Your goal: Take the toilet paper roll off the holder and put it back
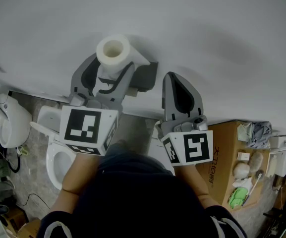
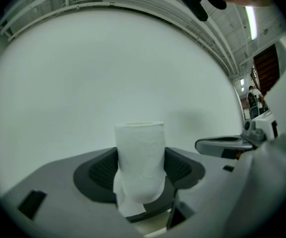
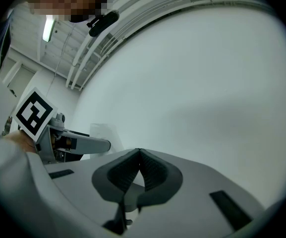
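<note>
The toilet paper roll [image 1: 114, 52] is held between the jaws of the left tool [image 1: 109, 67], which are closed onto its sides. In the left gripper view the roll [image 2: 139, 157] is seen standing upright between the dark pads, with a loose end of paper hanging at its near side. It is held close to the white wall [image 1: 207, 33].

The dark grey holder [image 1: 145, 76] is seen on the wall just to the right of the roll. Whether the roll is touching the holder cannot be told from the head view, and the holder is not shown in the left gripper view.

The right tool [image 1: 175, 83] is held to the right of the holder. In the right gripper view the jaws of the right tool [image 3: 139, 155] are pressed together with nothing between them.

The step in hand is judged to be the carrying of the roll at the holder, either just lifted off or about to be returned. For the next move, the roll's hollow core would need to be lined up with the holder's support and lowered onto it. The grip should only then be released, and the loose end should be kept from being caught.
</note>
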`<state>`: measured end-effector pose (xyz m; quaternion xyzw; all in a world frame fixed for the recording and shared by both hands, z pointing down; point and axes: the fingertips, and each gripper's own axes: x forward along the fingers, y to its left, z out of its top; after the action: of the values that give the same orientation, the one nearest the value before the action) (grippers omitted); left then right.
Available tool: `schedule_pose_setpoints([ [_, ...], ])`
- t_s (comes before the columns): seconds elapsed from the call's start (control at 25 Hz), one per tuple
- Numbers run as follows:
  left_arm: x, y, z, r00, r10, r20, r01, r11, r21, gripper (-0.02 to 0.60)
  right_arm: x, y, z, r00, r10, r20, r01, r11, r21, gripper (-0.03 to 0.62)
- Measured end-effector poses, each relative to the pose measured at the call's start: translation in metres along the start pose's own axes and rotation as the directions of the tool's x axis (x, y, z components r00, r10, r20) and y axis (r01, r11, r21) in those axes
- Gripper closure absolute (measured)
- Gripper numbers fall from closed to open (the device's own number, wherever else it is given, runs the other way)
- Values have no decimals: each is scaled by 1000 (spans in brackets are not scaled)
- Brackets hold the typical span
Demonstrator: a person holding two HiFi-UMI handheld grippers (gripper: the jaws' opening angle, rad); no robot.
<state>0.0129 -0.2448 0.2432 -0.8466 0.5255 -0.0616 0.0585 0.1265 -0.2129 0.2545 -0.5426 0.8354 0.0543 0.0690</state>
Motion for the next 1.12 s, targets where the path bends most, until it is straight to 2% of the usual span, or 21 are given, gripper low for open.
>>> schedule_pose_setpoints([
  [0.56,-21,29,2,998,70,4,-70,997,-24,298,1,6,1,1000,8,1,-8,1000,-6,579],
  [1.12,-37,59,-7,991,128,-32,-129,991,-23,298,-1,10,3,1000,4,10,-4,1000,-7,579],
])
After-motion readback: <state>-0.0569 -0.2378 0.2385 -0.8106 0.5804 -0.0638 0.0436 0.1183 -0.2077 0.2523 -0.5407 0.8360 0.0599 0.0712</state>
